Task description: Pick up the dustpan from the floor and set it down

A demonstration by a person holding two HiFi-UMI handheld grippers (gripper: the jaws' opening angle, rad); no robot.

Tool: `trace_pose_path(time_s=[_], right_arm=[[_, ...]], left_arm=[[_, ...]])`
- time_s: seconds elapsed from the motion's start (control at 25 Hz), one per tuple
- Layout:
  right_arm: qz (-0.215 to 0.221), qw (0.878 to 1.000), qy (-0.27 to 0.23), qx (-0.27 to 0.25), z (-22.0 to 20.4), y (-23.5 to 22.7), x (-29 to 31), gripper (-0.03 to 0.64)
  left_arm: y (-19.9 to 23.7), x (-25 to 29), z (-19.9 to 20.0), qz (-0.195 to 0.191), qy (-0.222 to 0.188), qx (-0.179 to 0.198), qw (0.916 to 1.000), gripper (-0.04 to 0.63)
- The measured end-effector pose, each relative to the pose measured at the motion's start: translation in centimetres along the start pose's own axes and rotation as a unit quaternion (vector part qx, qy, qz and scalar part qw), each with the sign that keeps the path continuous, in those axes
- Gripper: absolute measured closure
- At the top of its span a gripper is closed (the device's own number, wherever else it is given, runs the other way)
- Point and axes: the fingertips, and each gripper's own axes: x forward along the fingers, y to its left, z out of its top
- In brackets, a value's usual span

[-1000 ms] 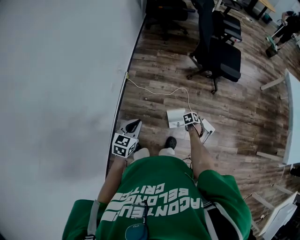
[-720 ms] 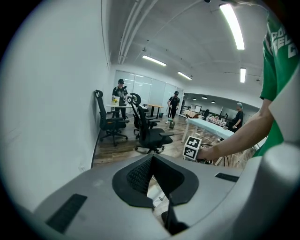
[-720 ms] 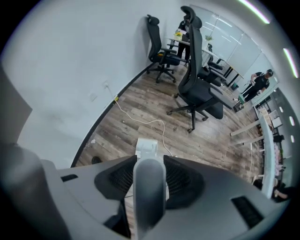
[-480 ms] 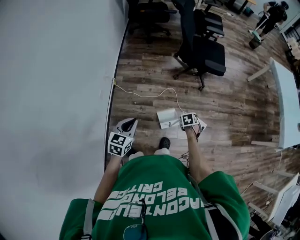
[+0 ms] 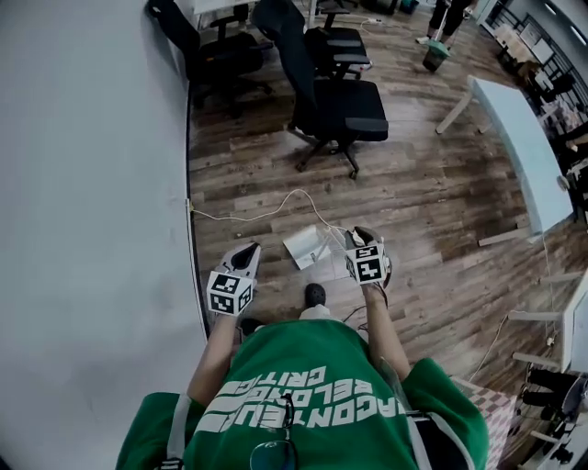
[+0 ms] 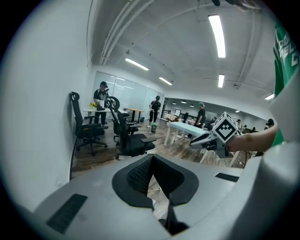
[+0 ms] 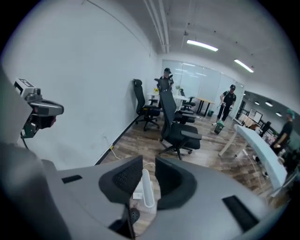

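1. White plastic dustpan [image 5: 306,248] is being held by its tubular handle [image 7: 147,187] in the right gripper [image 7: 148,166], whose jaws have just been closing onto it.
2. Its pan is being hung over the brown wood-plank floor [image 5: 432,202], near the person's shoe [image 5: 315,295].
3. The left gripper [image 6: 152,157] is being held with tips together, empty, beside the white wall [image 5: 92,184].

Head view first: the dustpan [image 5: 308,246] shows only its white pan, the handle's end lost under the right gripper [image 5: 360,235], whose jaws have just been closing with that handle between them. In the right gripper view those jaws block most of the pan. The person's torso covers all but one shoe [image 5: 314,295]. A far person [image 5: 447,13] is cut off by the top edge.
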Motion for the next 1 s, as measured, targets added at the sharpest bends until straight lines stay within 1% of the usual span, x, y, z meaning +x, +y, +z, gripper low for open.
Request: trace_pose_path(time_s=[0.04,0.16,0.28,0.44,0.64,1.0], right_arm=[[-0.011,1.000,-0.013,0.003,0.2,-0.3,-1.2,0.546],[-0.028,0.998,-0.045,0.024,0.5,-0.7,-4.1,0.583],[-0.031,0.996,-0.067,0.053,0.5,-1.2,-6.0,0.600],[-0.028,0.995,-0.081,0.060,0.0,-1.6,-7.3,0.609],[-0.028,0.993,-0.091,0.070,-0.2,-2.4,-7.8,0.609],[-0.019,0.992,-0.102,0.068,0.7,-2.5,-7.9,0.609]], left_arm=[[-0.6,0.6,0.2,-0.012,0.000,0.006,0.9999,0.598],[-2.4,2.0,1.0,-0.045,-0.002,0.023,0.9987,0.598],[-3.7,3.0,1.8,-0.066,-0.001,0.031,0.9974,0.598],[-5.0,3.9,2.0,-0.081,0.001,0.036,0.9961,0.598],[-5.3,4.3,1.9,-0.084,0.002,0.036,0.9958,0.598],[-4.7,4.1,1.9,-0.072,0.000,0.027,0.9970,0.598]])
